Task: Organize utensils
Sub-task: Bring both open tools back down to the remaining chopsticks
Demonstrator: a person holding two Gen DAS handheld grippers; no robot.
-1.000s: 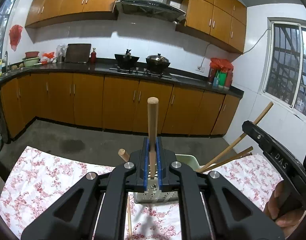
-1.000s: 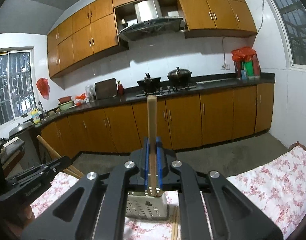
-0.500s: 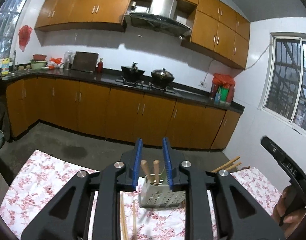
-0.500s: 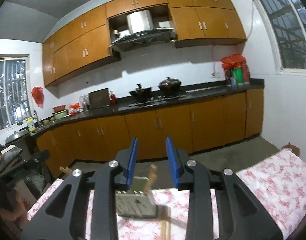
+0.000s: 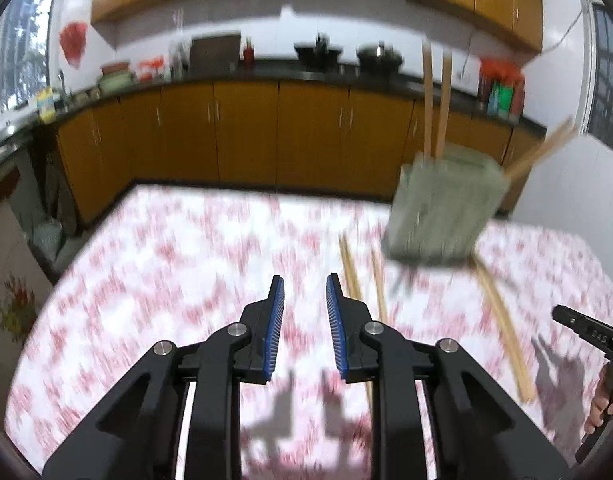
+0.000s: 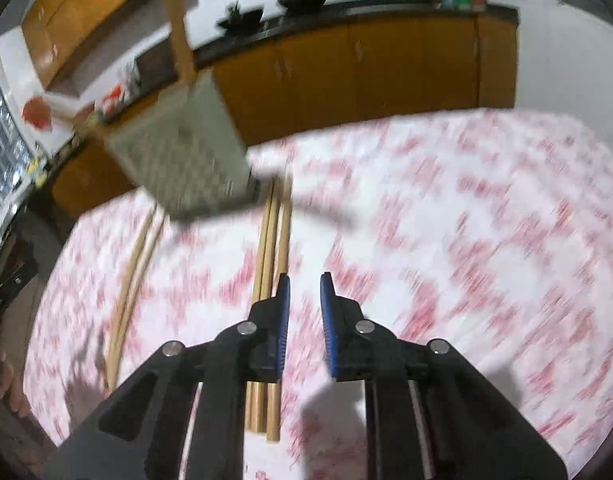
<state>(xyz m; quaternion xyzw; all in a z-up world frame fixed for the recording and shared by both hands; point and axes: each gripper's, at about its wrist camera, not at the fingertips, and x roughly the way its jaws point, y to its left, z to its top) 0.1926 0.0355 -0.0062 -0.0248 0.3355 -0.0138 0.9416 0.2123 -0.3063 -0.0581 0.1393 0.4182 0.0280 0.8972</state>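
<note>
Left wrist view, blurred: the left gripper (image 5: 302,284) hangs over a tablecloth (image 5: 186,260) of red and white flowers. Its blue-padded jaws stand a little apart with nothing between them. Ahead and to the right a pale green perforated utensil holder (image 5: 442,212) stands on the cloth, with two wooden sticks (image 5: 436,100) upright in it and more leaning out to its right (image 5: 542,152). Loose chopsticks (image 5: 350,268) lie on the cloth just right of the jaws, and a longer pair (image 5: 502,324) lies further right. At the right edge part of the right gripper's black body and a hand (image 5: 602,408) show.

Right wrist view, also blurred: the right gripper (image 6: 305,280) points down at the cloth (image 6: 466,240); its jaws have just been closing, a narrow gap stays between them and nothing is pinched. A bundle of chopsticks (image 6: 272,240) lies just left of the left jaw and runs under it. Another pair (image 6: 134,272) lies further left. The holder (image 6: 182,156) stands at upper left with a wooden handle (image 6: 178,28) rising from it.
</note>
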